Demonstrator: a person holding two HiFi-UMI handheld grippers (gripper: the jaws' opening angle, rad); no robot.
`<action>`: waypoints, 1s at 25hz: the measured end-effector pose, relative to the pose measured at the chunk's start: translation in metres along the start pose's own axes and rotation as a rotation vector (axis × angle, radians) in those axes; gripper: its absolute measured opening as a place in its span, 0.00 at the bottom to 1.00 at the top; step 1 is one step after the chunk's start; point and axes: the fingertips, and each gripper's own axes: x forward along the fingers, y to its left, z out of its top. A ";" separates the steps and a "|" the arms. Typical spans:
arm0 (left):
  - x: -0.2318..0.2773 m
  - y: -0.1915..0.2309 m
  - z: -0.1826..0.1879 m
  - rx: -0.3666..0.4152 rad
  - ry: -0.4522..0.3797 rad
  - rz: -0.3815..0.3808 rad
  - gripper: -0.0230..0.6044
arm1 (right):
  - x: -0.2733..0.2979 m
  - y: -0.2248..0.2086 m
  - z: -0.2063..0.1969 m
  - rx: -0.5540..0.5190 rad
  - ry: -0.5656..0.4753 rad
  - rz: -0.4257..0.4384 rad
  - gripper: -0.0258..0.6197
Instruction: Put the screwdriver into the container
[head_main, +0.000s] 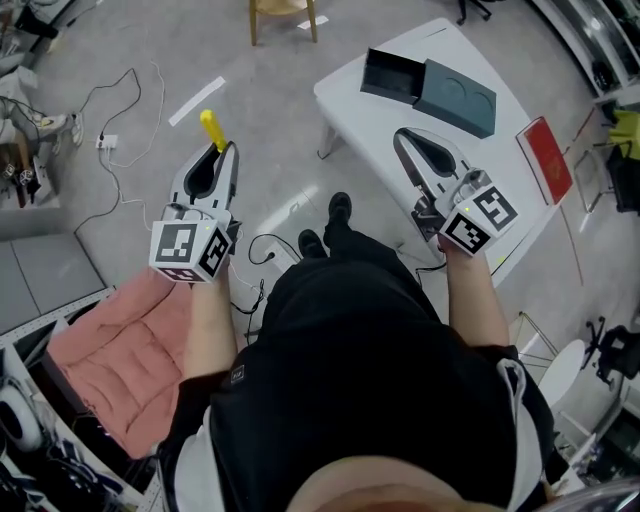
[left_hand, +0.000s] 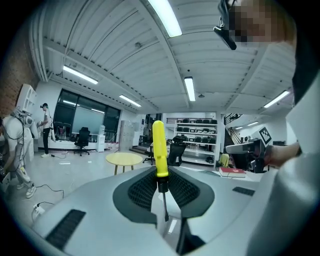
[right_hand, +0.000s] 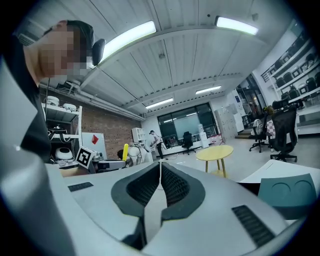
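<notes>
A screwdriver with a yellow handle (head_main: 212, 128) is clamped in my left gripper (head_main: 222, 150), held in the air over the grey floor to the left of the table. In the left gripper view the handle (left_hand: 159, 147) sticks out past the jaw tips, and the thin shaft runs back between the pads of that gripper (left_hand: 161, 175). The container is a dark open box (head_main: 392, 75) at the far side of the white table (head_main: 350, 100). My right gripper (head_main: 400, 135) hovers over the table near the box; it (right_hand: 160, 167) is shut and empty.
A dark teal lid (head_main: 458, 97) lies beside the box, and a red book (head_main: 545, 158) rests at the table's right edge. On the floor are cables (head_main: 120, 130), a pink cushion (head_main: 120, 355) at lower left and a wooden stool (head_main: 283, 15) ahead.
</notes>
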 end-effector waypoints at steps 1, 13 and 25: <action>0.007 0.001 0.000 -0.002 0.001 -0.007 0.16 | 0.001 -0.005 0.000 0.003 -0.001 -0.008 0.09; 0.112 -0.002 0.011 0.017 0.043 -0.106 0.16 | 0.018 -0.092 0.013 0.044 -0.039 -0.088 0.09; 0.224 -0.033 0.021 0.062 0.121 -0.219 0.16 | 0.017 -0.182 0.031 0.096 -0.100 -0.151 0.09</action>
